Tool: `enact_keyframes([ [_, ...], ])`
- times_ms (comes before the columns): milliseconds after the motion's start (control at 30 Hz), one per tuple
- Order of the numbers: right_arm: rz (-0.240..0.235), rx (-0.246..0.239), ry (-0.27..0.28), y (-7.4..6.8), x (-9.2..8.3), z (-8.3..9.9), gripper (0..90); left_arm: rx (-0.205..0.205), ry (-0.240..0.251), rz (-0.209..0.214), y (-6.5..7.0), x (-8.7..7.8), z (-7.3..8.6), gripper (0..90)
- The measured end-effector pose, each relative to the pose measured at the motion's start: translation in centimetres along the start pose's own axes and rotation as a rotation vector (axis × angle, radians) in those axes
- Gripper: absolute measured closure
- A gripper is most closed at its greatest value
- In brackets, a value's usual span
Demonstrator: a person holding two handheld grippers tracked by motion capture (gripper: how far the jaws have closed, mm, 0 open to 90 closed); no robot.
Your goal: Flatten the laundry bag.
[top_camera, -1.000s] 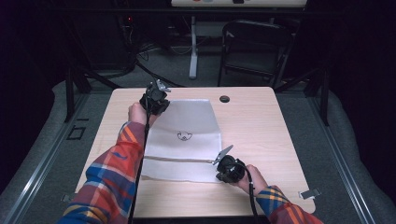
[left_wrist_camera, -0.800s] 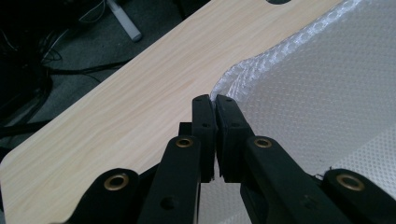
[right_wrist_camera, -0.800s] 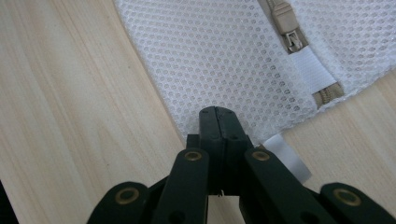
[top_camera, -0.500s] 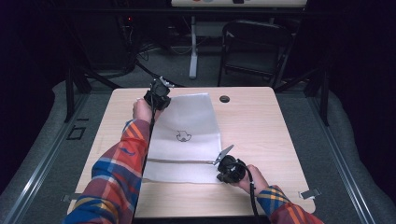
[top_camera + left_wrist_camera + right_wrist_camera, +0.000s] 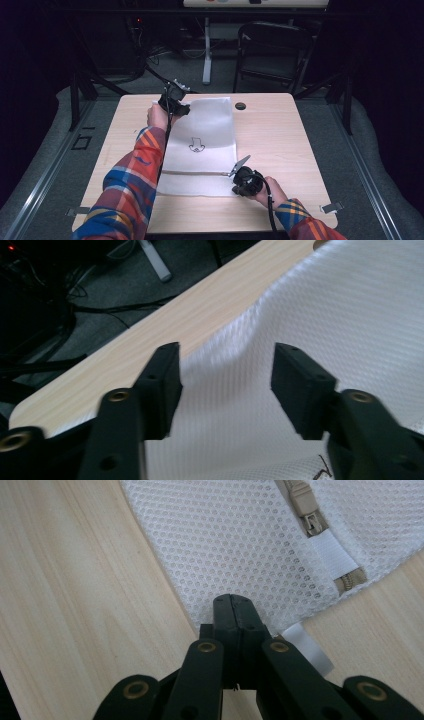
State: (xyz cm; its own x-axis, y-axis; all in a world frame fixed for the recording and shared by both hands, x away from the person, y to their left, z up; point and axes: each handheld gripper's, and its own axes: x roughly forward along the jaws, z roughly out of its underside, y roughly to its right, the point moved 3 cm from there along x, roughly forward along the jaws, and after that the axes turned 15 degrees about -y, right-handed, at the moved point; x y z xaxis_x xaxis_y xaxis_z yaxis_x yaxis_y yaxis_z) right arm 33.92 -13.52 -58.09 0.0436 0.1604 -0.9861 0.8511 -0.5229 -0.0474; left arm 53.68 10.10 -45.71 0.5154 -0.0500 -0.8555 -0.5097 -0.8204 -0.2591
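High view suggests spreading the mesh bag (image 5: 202, 145) flat: right gripper (image 5: 239, 165) pinches its corner, left gripper (image 5: 176, 102) fingers wide, should close next.

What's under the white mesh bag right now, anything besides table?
The mesh bag lies flat on the wooden table; bare wood shows all around it. Whether anything lies under or inside it cannot be told, since the fabric covers that.

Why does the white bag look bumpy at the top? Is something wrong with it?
Nothing looks broken or spilled. The mesh bag lies flat on the table, except for a raised wrinkle at its far corner, where the open left gripper sits around the fabric. The right gripper is shut on the near corner, beside the zipper.
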Motion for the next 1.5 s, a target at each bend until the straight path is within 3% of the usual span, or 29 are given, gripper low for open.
enact_keyframes([
  [100,0.000,0.001,0.000,0.0,0.0,0.0,90.0,-0.002,0.012,0.024,0.1,-0.3,0.1,34.7],
  [267,-0.005,0.001,-0.001,0.1,0.0,0.0,90.0,0.004,0.011,0.101,0.4,-0.7,0.7,21.0],
  [433,0.006,0.000,0.012,-0.1,0.0,0.0,86.7,0.007,0.009,0.150,1.1,-0.7,2.0,16.8],
  [567,0.020,-0.012,0.026,0.0,-0.4,-0.1,75.4,0.021,-0.004,0.188,1.9,-0.3,3.3,15.5],
  [667,0.010,0.010,0.048,0.0,-1.0,-0.2,62.1,0.038,-0.014,0.218,2.7,0.0,4.3,15.2],
  [833,0.021,0.045,0.084,0.3,-1.7,-0.2,31.9,0.048,-0.018,0.251,3.8,0.4,5.9,13.9],
  [967,0.015,0.058,0.080,0.4,-1.9,-0.1,18.8,0.079,-0.023,0.263,4.9,0.6,6.8,13.4],
  [1233,0.022,0.103,0.079,1.3,-1.7,0.1,16.0,0.140,-0.028,0.309,7.6,0.8,8.5,12.7],
  [1500,0.052,0.114,0.086,1.9,-1.9,0.4,18.1,0.192,-0.031,0.345,9.2,0.8,8.9,12.8],
])
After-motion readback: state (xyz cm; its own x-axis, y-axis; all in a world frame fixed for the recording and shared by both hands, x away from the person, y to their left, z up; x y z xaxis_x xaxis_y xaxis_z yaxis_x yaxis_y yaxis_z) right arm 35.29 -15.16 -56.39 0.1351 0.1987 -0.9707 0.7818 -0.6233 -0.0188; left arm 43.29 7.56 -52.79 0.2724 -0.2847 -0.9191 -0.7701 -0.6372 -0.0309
